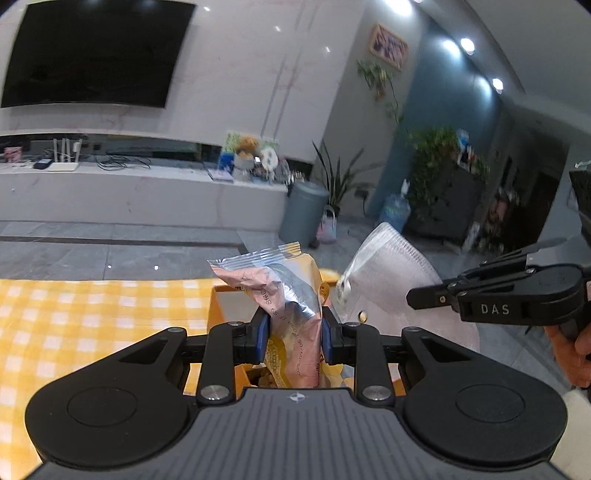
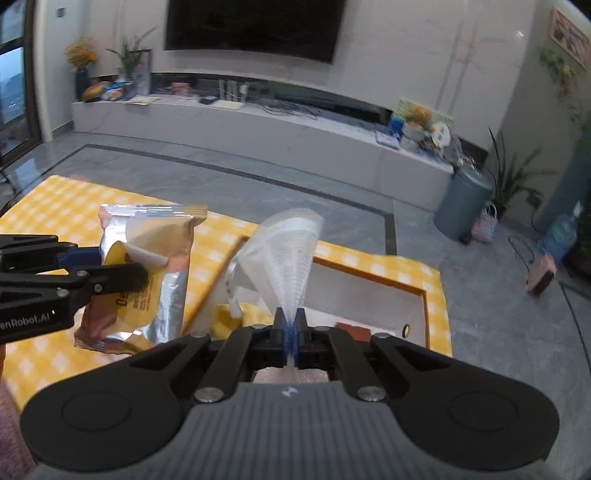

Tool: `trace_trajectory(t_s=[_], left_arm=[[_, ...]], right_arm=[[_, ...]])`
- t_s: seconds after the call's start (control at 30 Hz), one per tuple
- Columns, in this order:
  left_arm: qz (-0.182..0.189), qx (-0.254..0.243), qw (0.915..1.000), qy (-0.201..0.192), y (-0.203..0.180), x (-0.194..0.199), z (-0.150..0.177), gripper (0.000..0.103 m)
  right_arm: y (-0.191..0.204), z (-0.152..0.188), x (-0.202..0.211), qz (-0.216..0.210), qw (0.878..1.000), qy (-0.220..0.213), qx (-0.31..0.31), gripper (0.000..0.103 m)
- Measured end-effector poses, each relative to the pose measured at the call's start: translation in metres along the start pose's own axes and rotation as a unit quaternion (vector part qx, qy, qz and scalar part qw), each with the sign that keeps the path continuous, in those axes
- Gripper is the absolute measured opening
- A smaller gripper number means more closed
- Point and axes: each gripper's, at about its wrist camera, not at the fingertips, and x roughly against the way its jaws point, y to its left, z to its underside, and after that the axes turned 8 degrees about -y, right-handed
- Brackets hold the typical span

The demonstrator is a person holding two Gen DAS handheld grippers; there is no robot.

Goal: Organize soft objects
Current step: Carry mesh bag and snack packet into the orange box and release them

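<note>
Snack packet [image 1: 280,295] upright in left gripper [image 1: 294,338], sealed end up.

Wall-mounted dark television [image 2: 255,27] above long white console [image 2: 258,125]; grey tiled floor [image 2: 498,314]; ceiling spotlights [image 1: 467,44].

The left gripper [image 1: 294,334] is held up, its blue-padded jaws squeezed against a crumpled snack bag [image 1: 284,291]. The right gripper [image 2: 291,334] is held just beside it, jaws pinched nearly together on a thin white mask [image 2: 291,247]. A bit of the person's right hand [image 1: 576,350] shows behind that gripper's body.
</note>
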Motion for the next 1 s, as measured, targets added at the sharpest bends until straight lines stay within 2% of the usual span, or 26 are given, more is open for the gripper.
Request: trace_trajectory(t_s=[0.17, 0.33, 0.47, 0.57, 0.67, 0.73, 0.87, 0.93, 1.0], left_arm=[[0.001, -0.035, 0.9978, 0.056, 0.002, -0.065, 0.014, 0.031], [-0.008, -0.077, 0.9923, 0.097, 0.003, -0.109, 0.028, 0.031], [-0.022, -0.144, 0.9813, 0.126, -0.003, -0.126, 0.048, 0.031], [-0.029, -0.155, 0.9771, 0.142, -0.001, -0.135, 0.057, 0.031], [-0.032, -0.167, 0.9752, 0.142, -0.002, -0.138, 0.061, 0.03], [-0.039, -0.179, 0.9725, 0.144, -0.004, -0.141, 0.062, 0.03], [-0.05, -0.173, 0.9716, 0.153, -0.001, -0.146, 0.058, 0.035], [-0.06, -0.18, 0.9714, 0.143, -0.001, -0.14, 0.058, 0.038], [-0.065, -0.202, 0.9687, 0.129, -0.002, -0.14, 0.053, 0.041]], right_arm=[[-0.021, 0.02, -0.062, 0.004, 0.999, 0.03, -0.034, 0.0], [-0.032, 0.036, -0.116, -0.009, 0.996, 0.05, -0.067, 0.0], [-0.033, 0.046, -0.148, -0.019, 0.994, 0.067, -0.08, 0.0], [-0.032, 0.055, -0.167, -0.021, 0.993, 0.084, -0.084, 0.0], [-0.035, 0.063, -0.182, -0.021, 0.991, 0.102, -0.09, 0.002], [-0.036, 0.066, -0.186, -0.022, 0.99, 0.109, -0.089, 0.008], [-0.036, 0.07, -0.181, -0.018, 0.989, 0.112, -0.09, 0.013], [-0.036, 0.071, -0.176, -0.014, 0.99, 0.108, -0.092, 0.025], [-0.035, 0.069, -0.173, -0.011, 0.99, 0.104, -0.092, 0.032]])
